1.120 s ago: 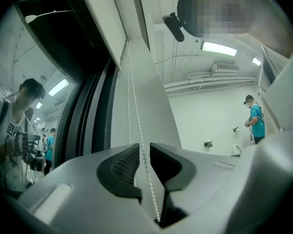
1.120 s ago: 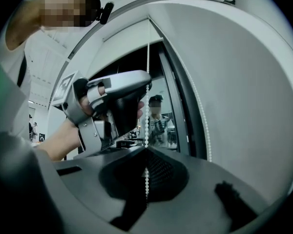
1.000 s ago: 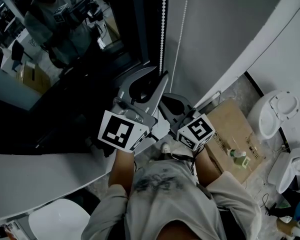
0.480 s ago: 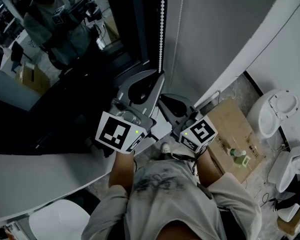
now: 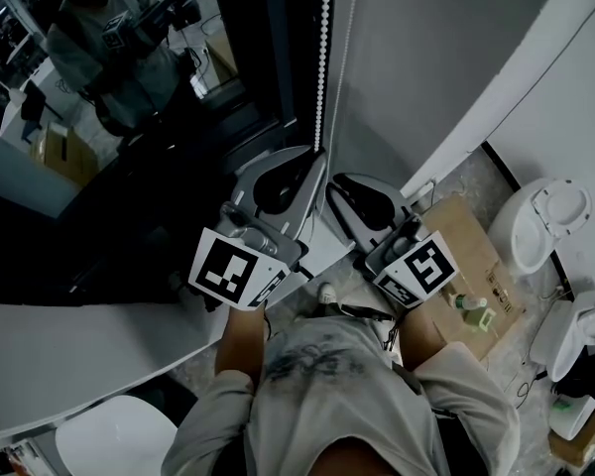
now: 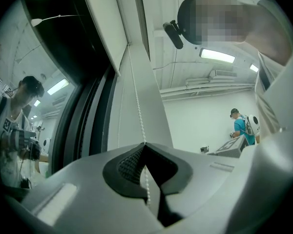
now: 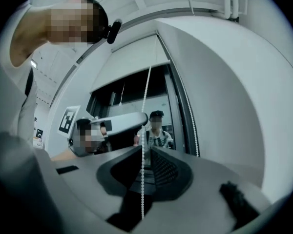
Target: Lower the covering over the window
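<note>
A white bead chain (image 5: 322, 58) hangs down beside the dark window glass (image 5: 129, 157), next to the grey blind fabric (image 5: 426, 58). My left gripper (image 5: 312, 159) is shut on the bead chain (image 6: 136, 96), its dark pads (image 6: 129, 162) meeting round the beads. My right gripper (image 5: 335, 186) sits just beside and below it. Its jaws have just been opening, and the chain (image 7: 144, 111) now runs loose through the gap between the pads (image 7: 166, 169). In the right gripper view the pale blind (image 7: 132, 65) covers only the top of the window.
A white sill (image 5: 79, 345) curves under the window. On the floor to the right lie a cardboard box (image 5: 456, 246) with a small bottle (image 5: 469, 310) and white toilet bowls (image 5: 540, 226). A white stool (image 5: 114, 434) stands at the lower left. The glass reflects a person.
My right gripper has let go of the chain and slid up along it, its marker cube shifting right. My left gripper has closed on the chain and stayed in place.
</note>
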{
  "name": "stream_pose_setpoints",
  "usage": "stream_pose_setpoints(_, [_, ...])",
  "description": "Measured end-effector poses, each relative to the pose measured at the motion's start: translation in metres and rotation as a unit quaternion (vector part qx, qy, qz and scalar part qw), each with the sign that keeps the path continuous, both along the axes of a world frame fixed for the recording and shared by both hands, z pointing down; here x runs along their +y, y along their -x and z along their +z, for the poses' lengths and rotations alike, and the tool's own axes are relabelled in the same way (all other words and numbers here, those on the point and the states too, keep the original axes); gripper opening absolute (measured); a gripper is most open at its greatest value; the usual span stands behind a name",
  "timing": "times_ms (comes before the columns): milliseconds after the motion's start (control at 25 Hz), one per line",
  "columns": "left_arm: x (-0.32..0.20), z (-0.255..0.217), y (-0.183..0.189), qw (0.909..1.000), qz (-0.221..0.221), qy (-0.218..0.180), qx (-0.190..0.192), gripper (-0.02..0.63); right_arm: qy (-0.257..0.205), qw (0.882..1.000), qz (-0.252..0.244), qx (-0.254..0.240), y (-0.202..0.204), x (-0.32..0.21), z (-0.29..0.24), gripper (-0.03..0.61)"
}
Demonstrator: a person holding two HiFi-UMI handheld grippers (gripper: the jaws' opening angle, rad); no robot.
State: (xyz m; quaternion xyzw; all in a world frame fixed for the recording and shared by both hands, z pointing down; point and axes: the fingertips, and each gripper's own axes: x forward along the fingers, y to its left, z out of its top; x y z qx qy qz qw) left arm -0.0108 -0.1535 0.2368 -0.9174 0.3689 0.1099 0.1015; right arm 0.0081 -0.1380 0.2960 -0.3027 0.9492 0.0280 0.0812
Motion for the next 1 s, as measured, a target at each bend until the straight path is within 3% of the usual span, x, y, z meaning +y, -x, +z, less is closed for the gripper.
stream_pose_setpoints(1000, [0.014, 0.129, -0.017, 0.991, 0.012, 0.123, -0.051, 0.008, -0.086, 0.996, -0.003, -0.026, -0.009, -0.004, -0.077, 0.074])
